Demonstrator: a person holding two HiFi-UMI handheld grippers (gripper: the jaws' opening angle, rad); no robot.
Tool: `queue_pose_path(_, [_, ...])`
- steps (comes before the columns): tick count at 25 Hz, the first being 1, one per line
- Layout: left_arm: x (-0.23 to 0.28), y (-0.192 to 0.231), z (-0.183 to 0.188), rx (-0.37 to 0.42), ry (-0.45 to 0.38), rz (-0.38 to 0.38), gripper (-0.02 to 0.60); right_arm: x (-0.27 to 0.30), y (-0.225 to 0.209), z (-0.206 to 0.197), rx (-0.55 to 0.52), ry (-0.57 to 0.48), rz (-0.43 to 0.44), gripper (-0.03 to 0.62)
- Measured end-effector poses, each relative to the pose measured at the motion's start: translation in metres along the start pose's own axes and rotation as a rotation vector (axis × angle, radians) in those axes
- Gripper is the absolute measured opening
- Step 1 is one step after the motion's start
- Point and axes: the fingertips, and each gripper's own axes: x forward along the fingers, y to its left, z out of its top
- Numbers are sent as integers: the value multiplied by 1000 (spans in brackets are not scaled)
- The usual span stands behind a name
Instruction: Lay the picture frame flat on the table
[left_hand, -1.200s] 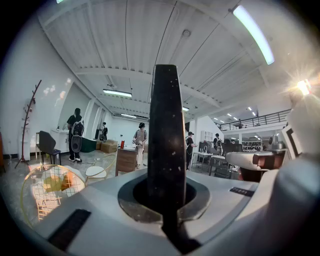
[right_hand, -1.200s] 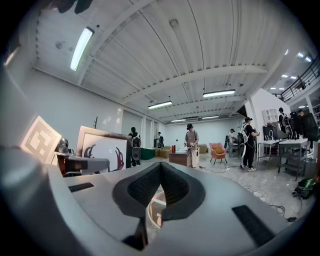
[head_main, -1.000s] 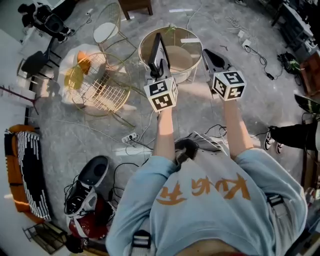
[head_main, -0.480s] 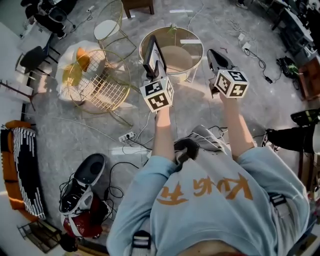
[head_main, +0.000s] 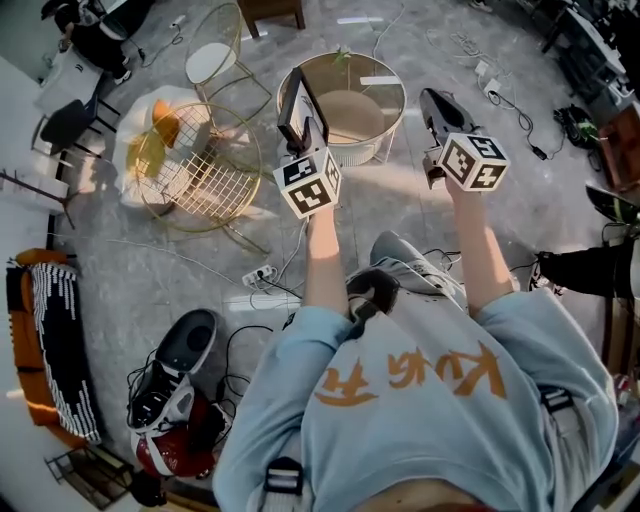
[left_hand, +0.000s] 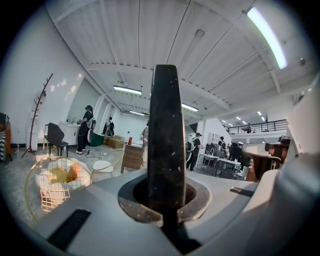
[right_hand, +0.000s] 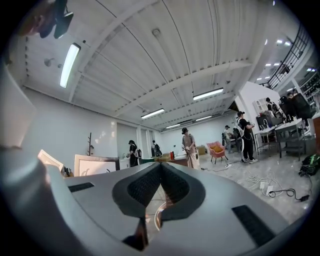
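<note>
Head view first: my left gripper (head_main: 308, 135) held the frame (head_main: 298, 103) upright over the round table (head_main: 392, 118); my right gripper (head_main: 433, 102) hung beside it, well apart. Left gripper view: jaws were clamped on the frame's dark edge (left_hand: 166, 135). Right gripper view: jaws met at the tips, nothing between.

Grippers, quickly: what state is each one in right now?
Left gripper: closed on the picture frame.
Right gripper: closed, empty.
</note>
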Motion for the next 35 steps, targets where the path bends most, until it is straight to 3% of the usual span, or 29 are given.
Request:
queue_pose_path(9, [24,-4,20,58,-25,-28,26,17,-27,11,33,-34,-22,-3])
queue_pose_path(18, [67,47,26,27,-17,47,26,86,-41,0,48,-6,2,-3])
queue_pose_path(25, [135,46,32,12,-4,16,26,151,-75,11,50,-19,-5,-3])
queue_pose_path(35, [273,20,57,9,29,-48,26,252,-167,47,53,-36,-50,-3])
